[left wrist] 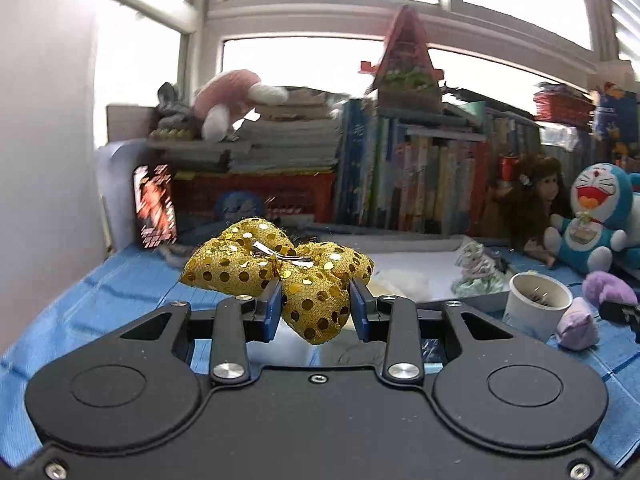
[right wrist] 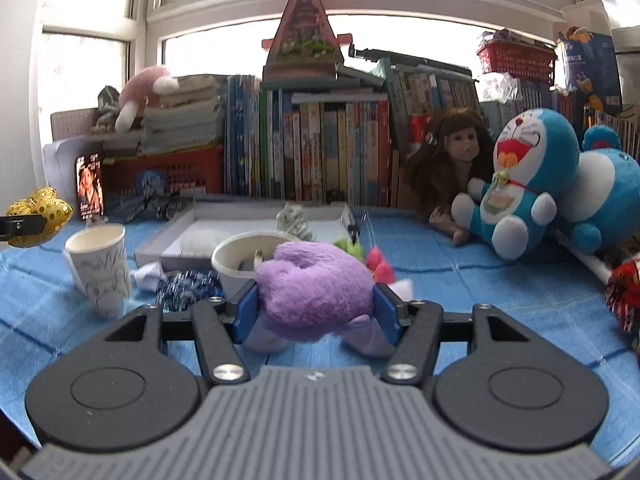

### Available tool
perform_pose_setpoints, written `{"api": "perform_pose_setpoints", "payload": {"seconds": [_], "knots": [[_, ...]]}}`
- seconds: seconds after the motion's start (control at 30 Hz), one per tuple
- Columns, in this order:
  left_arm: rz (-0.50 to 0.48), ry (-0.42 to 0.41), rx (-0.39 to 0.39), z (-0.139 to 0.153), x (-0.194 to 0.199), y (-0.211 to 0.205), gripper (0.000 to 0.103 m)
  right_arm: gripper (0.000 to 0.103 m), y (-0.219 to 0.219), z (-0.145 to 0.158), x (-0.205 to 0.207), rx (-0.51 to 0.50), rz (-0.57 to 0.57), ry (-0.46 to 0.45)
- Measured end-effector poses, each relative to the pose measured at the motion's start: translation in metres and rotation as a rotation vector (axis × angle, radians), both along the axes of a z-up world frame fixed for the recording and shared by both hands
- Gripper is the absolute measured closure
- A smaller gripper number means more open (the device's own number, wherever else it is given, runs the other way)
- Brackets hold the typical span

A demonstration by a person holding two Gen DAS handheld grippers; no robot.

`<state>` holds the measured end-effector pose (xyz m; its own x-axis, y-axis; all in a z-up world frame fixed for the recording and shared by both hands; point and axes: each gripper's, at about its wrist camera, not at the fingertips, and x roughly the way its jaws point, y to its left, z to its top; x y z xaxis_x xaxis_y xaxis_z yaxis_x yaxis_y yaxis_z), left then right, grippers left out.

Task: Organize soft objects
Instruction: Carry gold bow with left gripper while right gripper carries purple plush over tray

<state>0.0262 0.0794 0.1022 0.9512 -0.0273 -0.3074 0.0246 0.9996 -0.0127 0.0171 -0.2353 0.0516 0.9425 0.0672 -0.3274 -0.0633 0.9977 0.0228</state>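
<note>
The left gripper [left wrist: 316,300] is clamping one gold sequined bow [left wrist: 280,264] above the blue tabletop [left wrist: 100,292]; the right gripper [right wrist: 316,308] is squeezing one purple plush [right wrist: 316,284]. Both grips should probably be holding firm and carrying level toward the one white tray [right wrist: 168,240], clearing two paper cups [right wrist: 100,268]. Farther back, two blue cat plushies [right wrist: 528,184] and one doll [right wrist: 456,148] are sitting.

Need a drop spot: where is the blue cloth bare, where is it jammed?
Bare: blue cloth between the purple plush and the blue cat plush; also the left strip before the phone. Crowded: around the paper cup, white bowl and tray.
</note>
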Motion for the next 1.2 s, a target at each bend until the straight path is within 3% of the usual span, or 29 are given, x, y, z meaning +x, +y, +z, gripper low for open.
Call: {"api": "perform_pose_setpoints", "payload": {"seconds": [0.33, 0.8, 0.97, 1.2], "knots": [[-0.118, 0.016, -0.072, 0.033, 0.034, -0.01, 0.07, 0.04, -0.009, 0.023, 0.026, 0.046, 0.028, -0.003], [-0.213, 0.033, -0.035, 0.065, 0.098, -0.042, 0.07, 0.04, -0.02, 0.053, 0.087, 0.127, 0.037, 0.042], [-0.258, 0.088, -0.042, 0.068, 0.124, -0.05, 0.07, 0.04, -0.019, 0.059, 0.111, 0.146, 0.037, 0.069], [-0.286, 0.172, -0.115, 0.068, 0.168, -0.052, 0.07, 0.04, -0.023, 0.06, 0.15, 0.221, 0.044, 0.157]]}}
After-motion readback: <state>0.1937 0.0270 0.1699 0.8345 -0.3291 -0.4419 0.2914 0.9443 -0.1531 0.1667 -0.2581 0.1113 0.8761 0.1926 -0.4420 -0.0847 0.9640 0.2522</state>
